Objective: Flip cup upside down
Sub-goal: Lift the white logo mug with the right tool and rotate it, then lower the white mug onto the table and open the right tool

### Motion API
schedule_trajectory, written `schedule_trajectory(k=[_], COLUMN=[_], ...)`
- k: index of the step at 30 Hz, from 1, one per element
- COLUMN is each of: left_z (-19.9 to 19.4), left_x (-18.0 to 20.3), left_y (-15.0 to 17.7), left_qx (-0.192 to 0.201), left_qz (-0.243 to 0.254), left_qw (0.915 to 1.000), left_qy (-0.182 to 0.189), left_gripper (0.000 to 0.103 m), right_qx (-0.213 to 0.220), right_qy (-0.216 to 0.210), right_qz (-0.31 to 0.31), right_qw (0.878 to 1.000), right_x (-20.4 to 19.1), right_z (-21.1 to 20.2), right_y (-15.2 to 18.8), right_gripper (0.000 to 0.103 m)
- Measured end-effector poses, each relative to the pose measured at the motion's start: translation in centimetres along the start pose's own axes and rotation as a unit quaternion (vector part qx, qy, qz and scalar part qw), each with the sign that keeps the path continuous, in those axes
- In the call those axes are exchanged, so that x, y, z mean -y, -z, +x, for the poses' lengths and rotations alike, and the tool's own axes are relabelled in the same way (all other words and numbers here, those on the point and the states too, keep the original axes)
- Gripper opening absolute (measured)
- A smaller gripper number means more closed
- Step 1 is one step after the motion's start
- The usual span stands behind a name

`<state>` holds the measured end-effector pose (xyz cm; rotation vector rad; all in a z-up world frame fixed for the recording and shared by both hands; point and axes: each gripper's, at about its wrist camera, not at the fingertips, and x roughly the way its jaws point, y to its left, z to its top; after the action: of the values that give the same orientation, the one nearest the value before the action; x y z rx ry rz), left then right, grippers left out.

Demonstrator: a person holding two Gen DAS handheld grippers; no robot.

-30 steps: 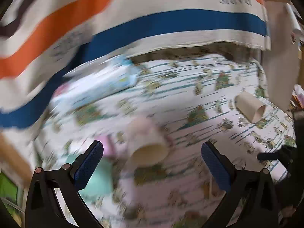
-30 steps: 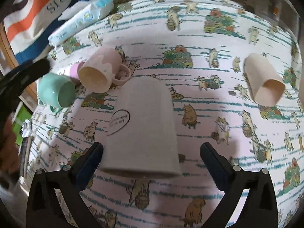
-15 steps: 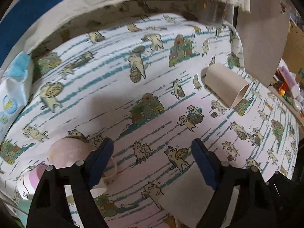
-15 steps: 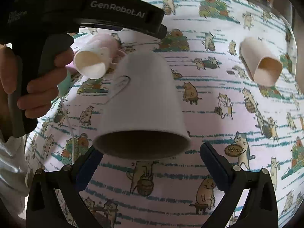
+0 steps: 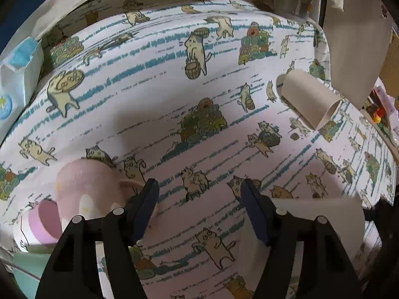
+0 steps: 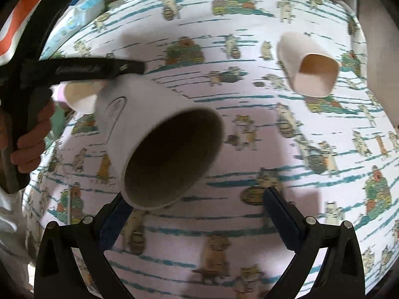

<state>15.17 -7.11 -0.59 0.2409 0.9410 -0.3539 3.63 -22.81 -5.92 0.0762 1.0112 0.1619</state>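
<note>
A large white cup (image 6: 159, 139) lies tilted on the cat-print cloth, its dark mouth facing my right gripper (image 6: 197, 214), which is open with the cup's rim beside its left finger. The same cup shows at the lower right of the left wrist view (image 5: 306, 226). My left gripper (image 5: 199, 206) is open and empty above the cloth, between the white cup and a pink mug (image 5: 87, 191) lying on its side. In the right wrist view the left tool (image 6: 82, 69) reaches over the white cup's base.
A beige square cup (image 6: 309, 67) lies on its side at the far right, also in the left wrist view (image 5: 309, 99). A lilac-and-white cup (image 5: 40, 224) and a mint cup (image 5: 27, 269) sit at the left. A wipes pack (image 5: 17, 74) lies far left.
The white cup has tipped from upside down onto its side, mouth now toward the right gripper. The left gripper swung in over the table and narrowed its opening.
</note>
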Motion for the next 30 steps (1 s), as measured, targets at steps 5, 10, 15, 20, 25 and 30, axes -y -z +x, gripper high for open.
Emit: schedule_trajectory(k=[5, 10, 15, 20, 25, 30], left_z=[-0.9, -2.1, -2.2, -2.4, -4.9, -7.2], left_x=[-0.1, 0.7, 1.6, 1.2, 0.8, 0.2], left_y=[1.5, 3.7, 6.3, 8.4, 9.1, 9.3], left_qx=[-0.005, -0.010, -0.031, -0.020, 0.032, 0.078], left_qz=[-0.004, 0.003, 0.004, -0.046, -0.072, -0.118], left_qw=[1.0000, 0.9999, 0.9993, 0.9985, 0.9968, 0.9898], left_qy=[0.004, 0.006, 0.018, 0.020, 0.014, 0.017], left_gripper=[0.060, 0.060, 0.055, 0.052, 0.053, 0.064], right_qx=[0.013, 0.026, 0.053, 0.066, 0.126, 0.148], right_qy=[0.030, 0.050, 0.033, -0.017, -0.040, -0.041], right_qz=[0.020, 0.017, 0.038, 0.042, 0.020, -0.004], right_qw=[0.999, 0.998, 0.997, 0.997, 0.991, 0.988], right_x=[2.2, 3.1, 3.3, 2.7, 2.5, 2.8], right_z=[-0.3, 0.1, 0.5, 0.6, -2.1, -3.8], right_y=[-1.0, -2.6, -4.5, -6.0, -5.5, -4.3], right_gripper=[0.102, 0.102, 0.102, 0.102, 0.102, 0.102])
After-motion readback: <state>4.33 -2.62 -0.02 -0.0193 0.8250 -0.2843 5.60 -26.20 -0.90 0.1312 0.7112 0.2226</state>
